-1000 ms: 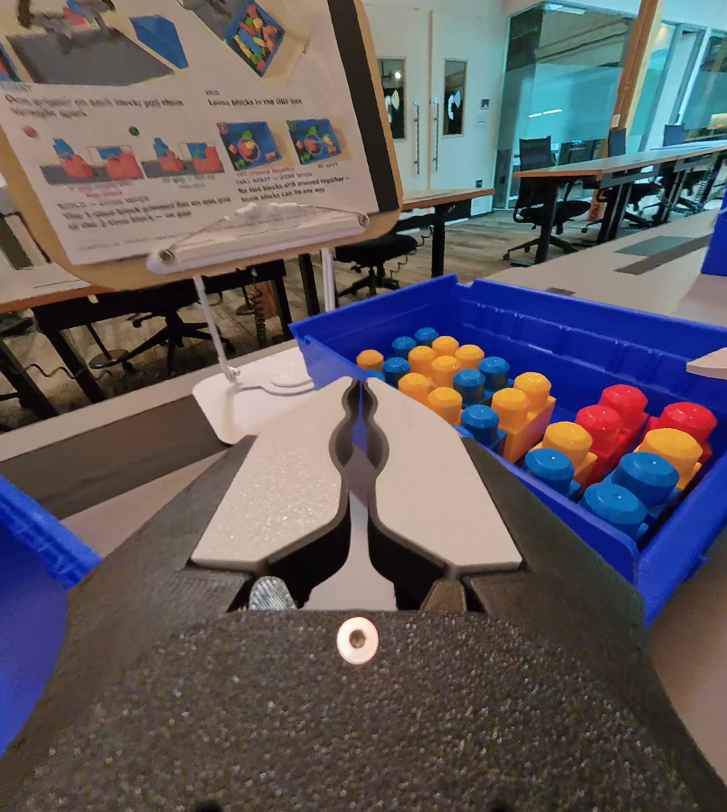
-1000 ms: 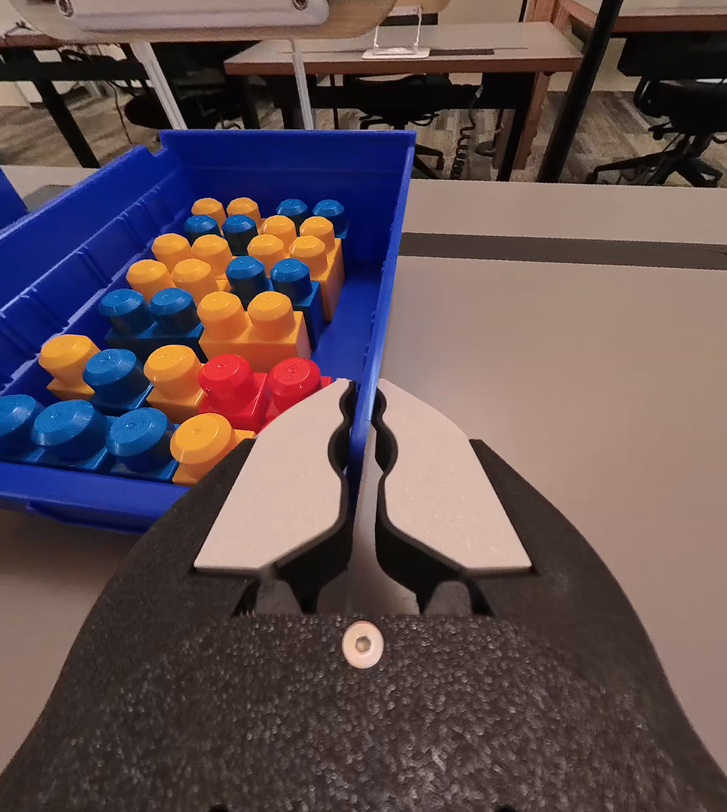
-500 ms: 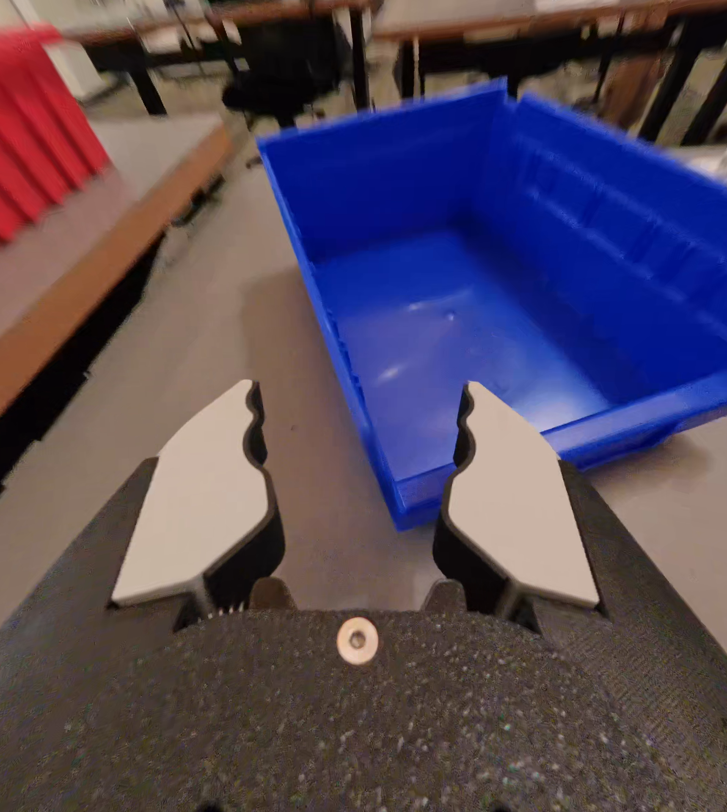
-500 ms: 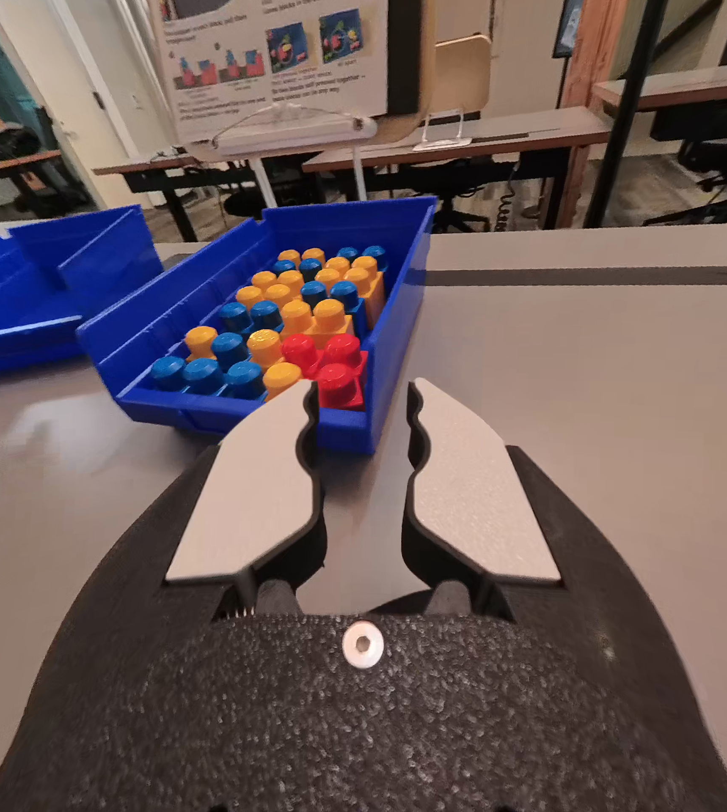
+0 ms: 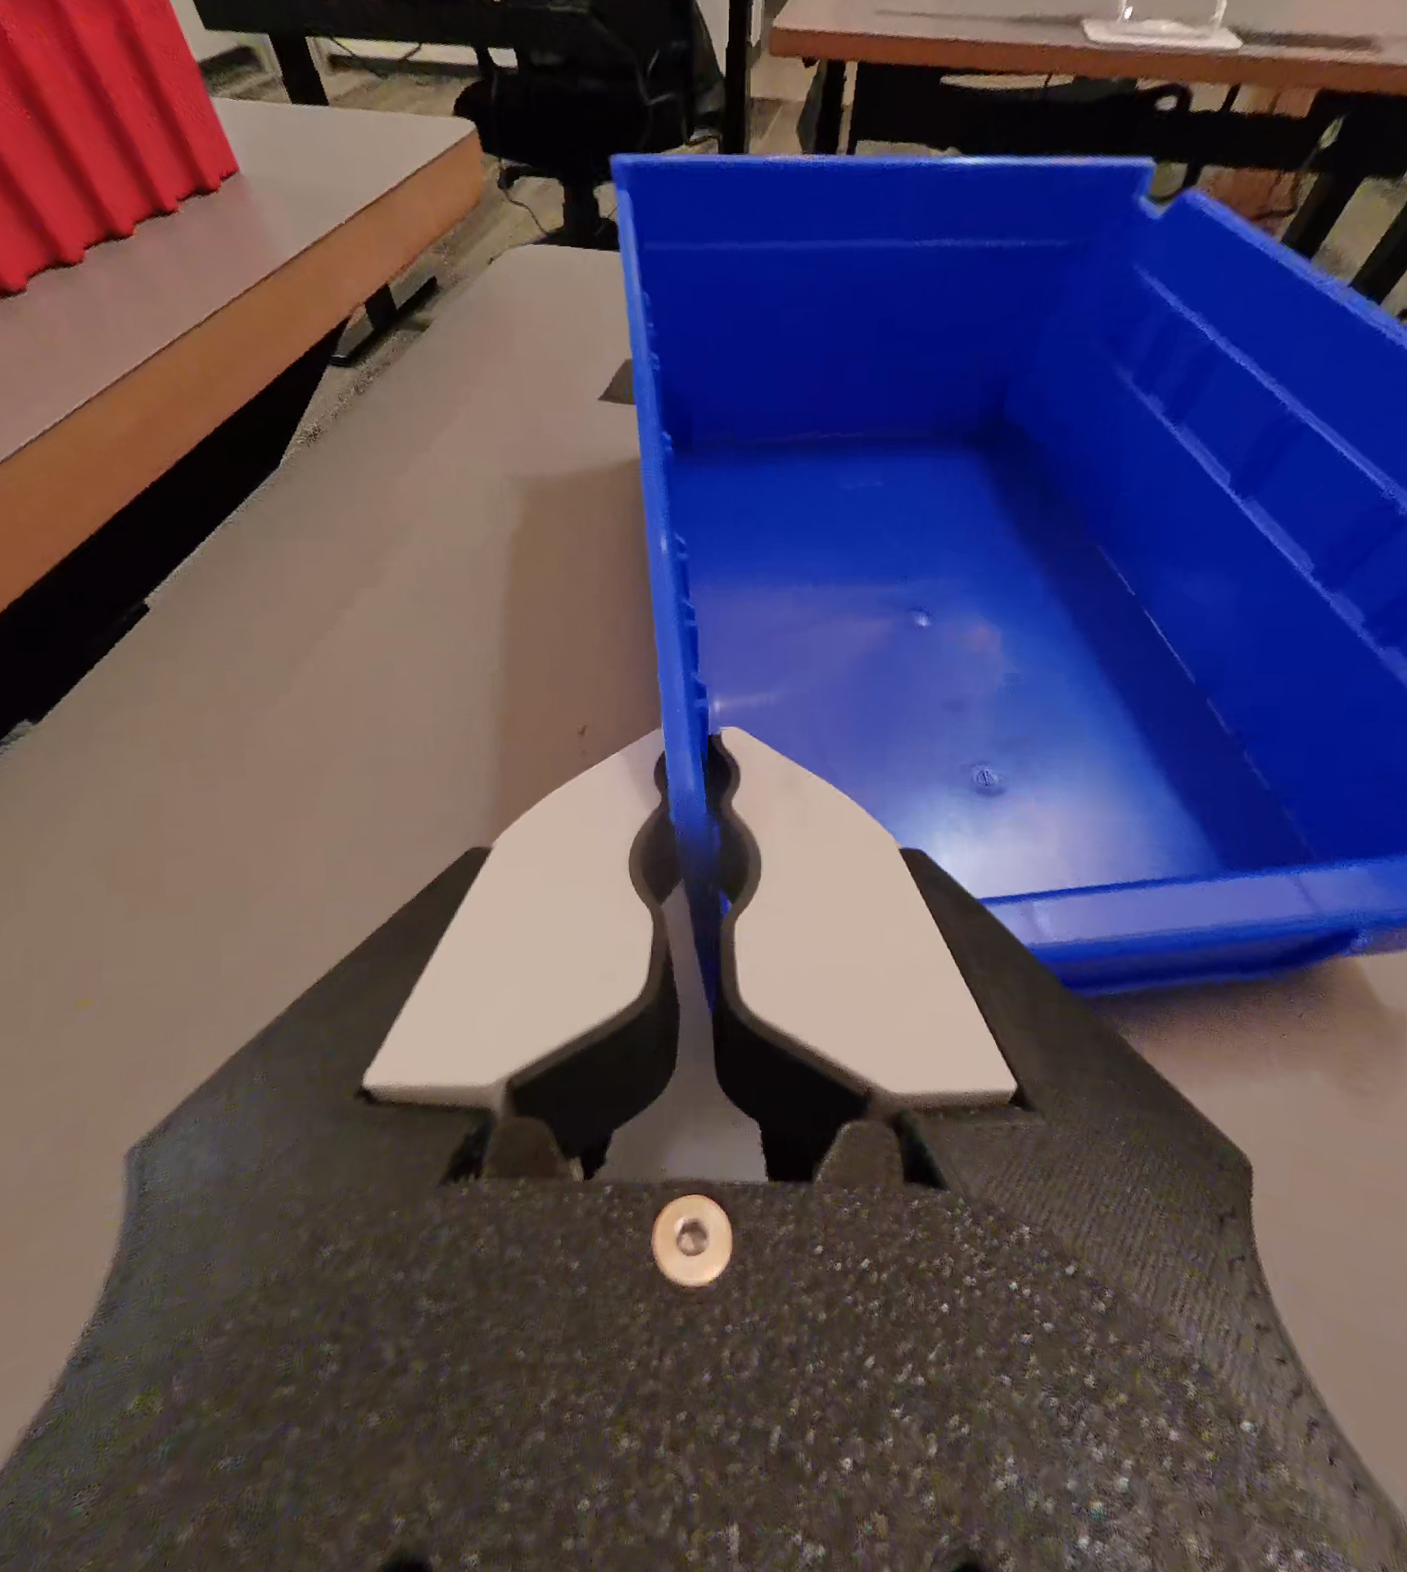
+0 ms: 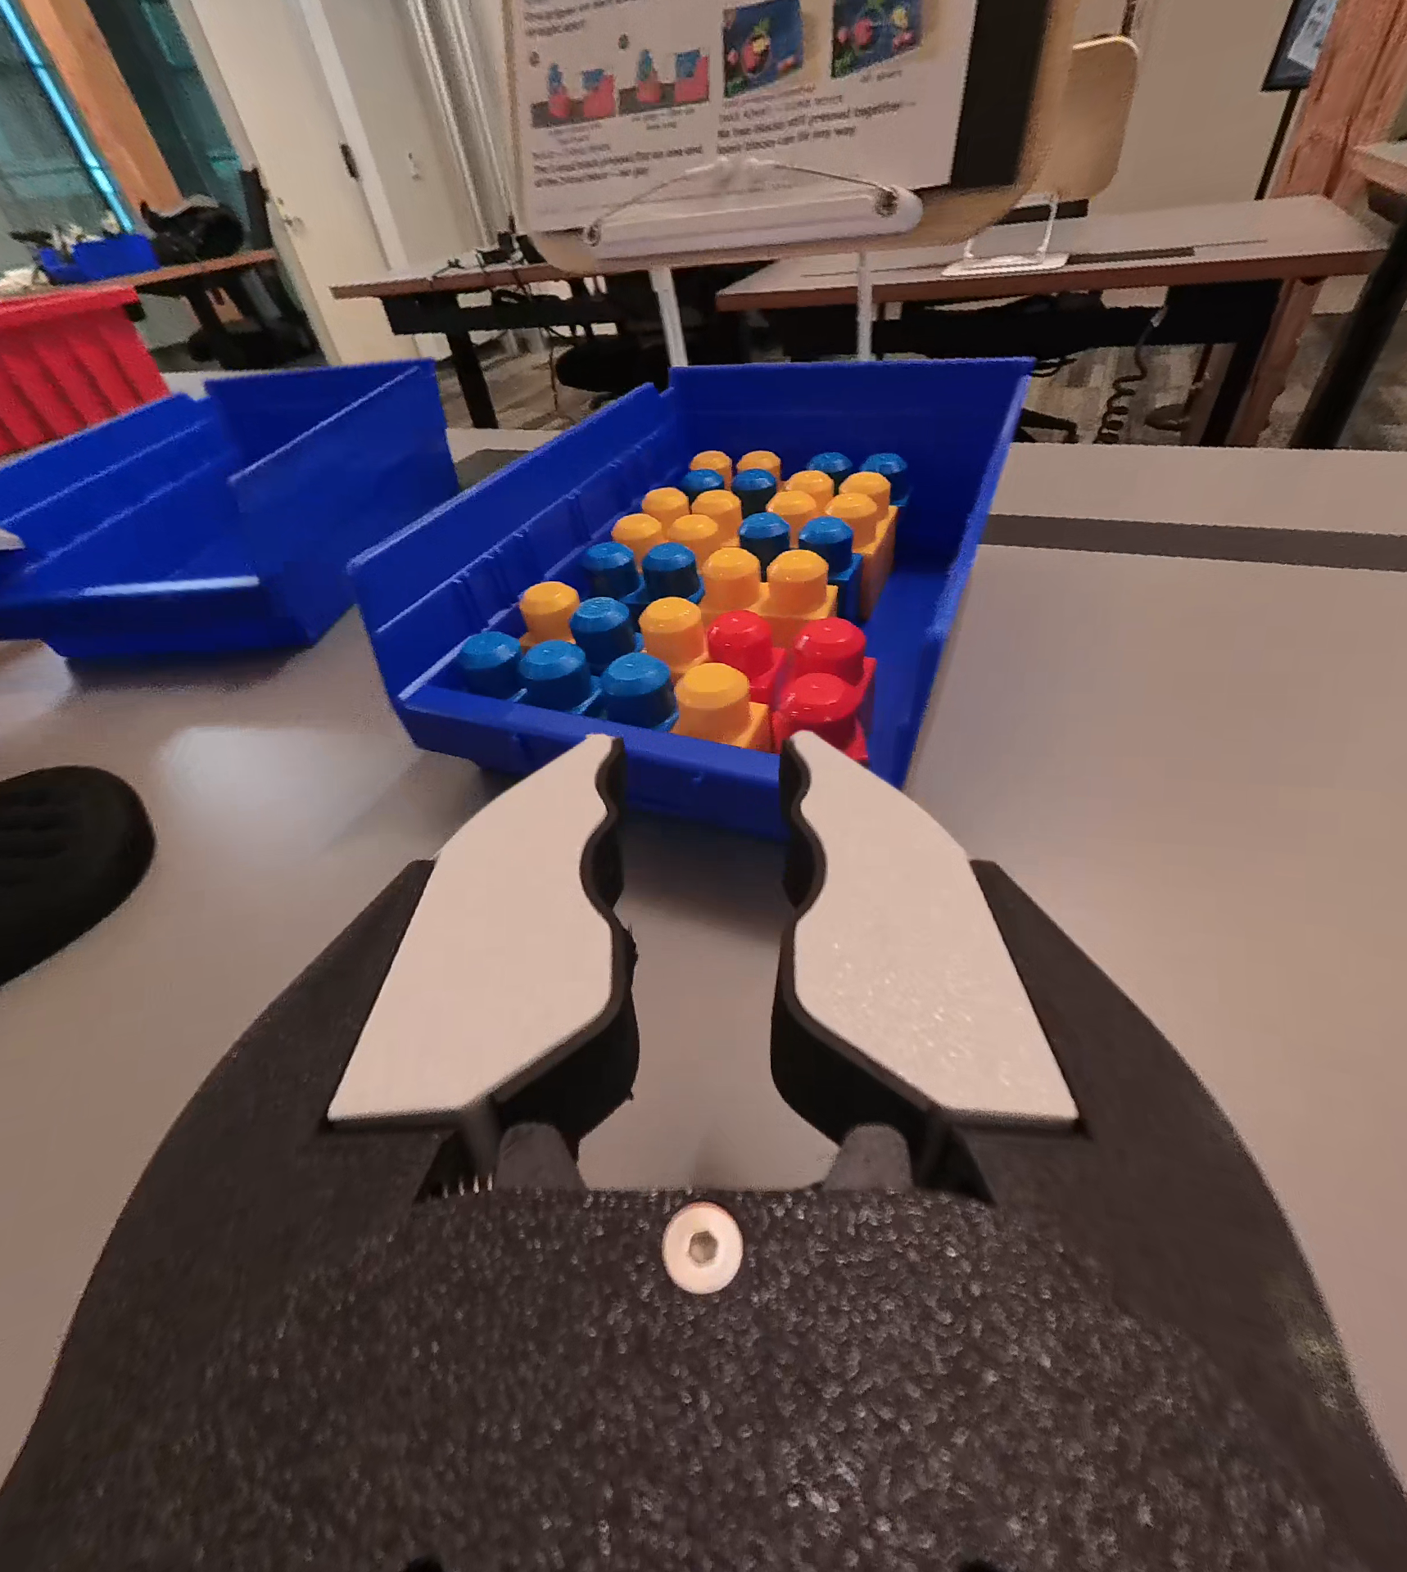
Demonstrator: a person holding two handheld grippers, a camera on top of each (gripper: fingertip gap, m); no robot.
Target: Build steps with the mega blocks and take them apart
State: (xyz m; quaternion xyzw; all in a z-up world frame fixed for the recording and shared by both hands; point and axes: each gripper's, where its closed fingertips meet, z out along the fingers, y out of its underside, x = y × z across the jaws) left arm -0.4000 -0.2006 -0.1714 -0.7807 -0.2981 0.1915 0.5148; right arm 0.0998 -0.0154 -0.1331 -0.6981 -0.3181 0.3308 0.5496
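Blue bins inspected from 2 views; no steps built yet.

Left wrist view: left gripper (image 5: 690,748) has its fingers pinched on the near corner wall of the empty bin (image 5: 1245,906), which sits on the grey table (image 5: 343,680); bin's right side is cut off. Right wrist view: right gripper (image 6: 700,748) hovers with fingers narrowly parted, holding nothing, just short of the full bin (image 6: 666,766). Blocks (image 6: 717,612) all sit inside it, none stacked as steps; build and take-apart both remain. Lower block layers are hidden.
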